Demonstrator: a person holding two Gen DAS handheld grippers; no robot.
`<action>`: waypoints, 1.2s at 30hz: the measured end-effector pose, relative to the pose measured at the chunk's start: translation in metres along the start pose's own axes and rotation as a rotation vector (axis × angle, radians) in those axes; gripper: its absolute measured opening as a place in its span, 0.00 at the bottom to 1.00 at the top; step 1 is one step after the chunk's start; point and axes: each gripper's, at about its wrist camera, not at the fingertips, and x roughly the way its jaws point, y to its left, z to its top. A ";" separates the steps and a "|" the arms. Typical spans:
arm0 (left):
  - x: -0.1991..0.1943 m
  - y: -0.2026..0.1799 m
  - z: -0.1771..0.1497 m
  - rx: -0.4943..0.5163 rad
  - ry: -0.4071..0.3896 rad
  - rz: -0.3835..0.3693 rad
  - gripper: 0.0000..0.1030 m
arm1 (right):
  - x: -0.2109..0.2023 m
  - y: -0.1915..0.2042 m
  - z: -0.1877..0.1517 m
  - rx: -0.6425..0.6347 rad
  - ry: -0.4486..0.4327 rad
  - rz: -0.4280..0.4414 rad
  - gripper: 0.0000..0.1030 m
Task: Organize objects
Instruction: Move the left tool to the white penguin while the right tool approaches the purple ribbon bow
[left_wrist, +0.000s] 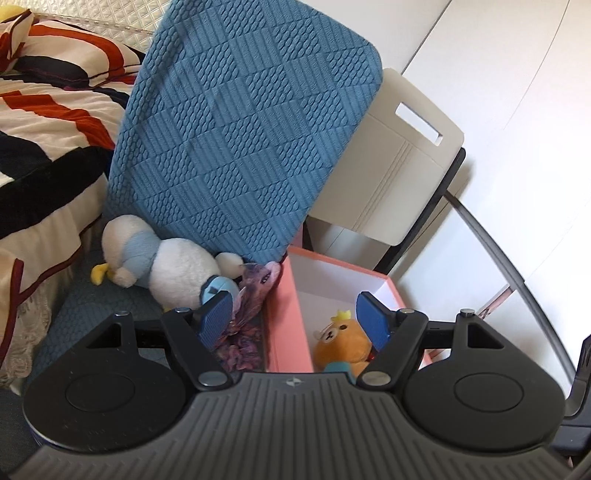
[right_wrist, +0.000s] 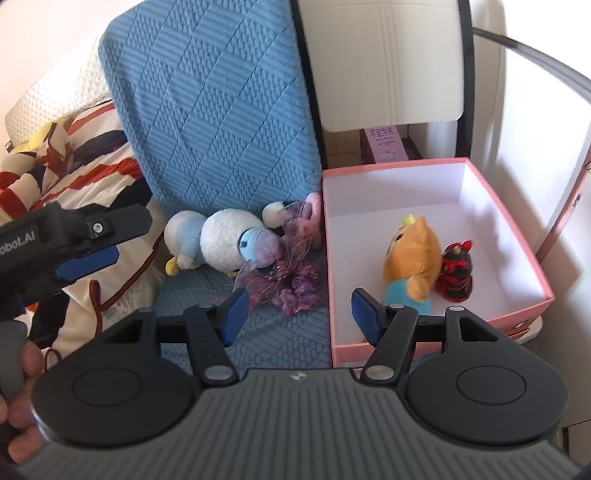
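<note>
A pink box with a white inside stands on the right of a blue-covered chair seat. In it lie an orange plush and a small red-and-black figure. On the seat left of the box lie a white-and-blue plush bird and a purple plush. My right gripper is open and empty, above the box's left wall. My left gripper is open and empty, straddling the box's left wall, with the purple plush and bird on its left and the orange plush on its right.
The blue chair back rises behind the toys. A bed with a striped quilt is at the left. A white chair back and a white wall stand behind the box. The left gripper also shows in the right wrist view.
</note>
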 end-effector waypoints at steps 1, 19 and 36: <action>0.001 0.003 -0.002 0.001 0.005 0.004 0.76 | 0.003 0.002 -0.002 0.000 0.004 0.002 0.62; 0.032 0.031 -0.028 -0.019 0.031 0.095 0.76 | 0.048 0.002 -0.018 -0.047 0.003 0.015 0.62; 0.088 0.075 -0.035 -0.071 0.070 0.237 0.85 | 0.094 -0.014 -0.023 -0.164 -0.079 -0.023 0.81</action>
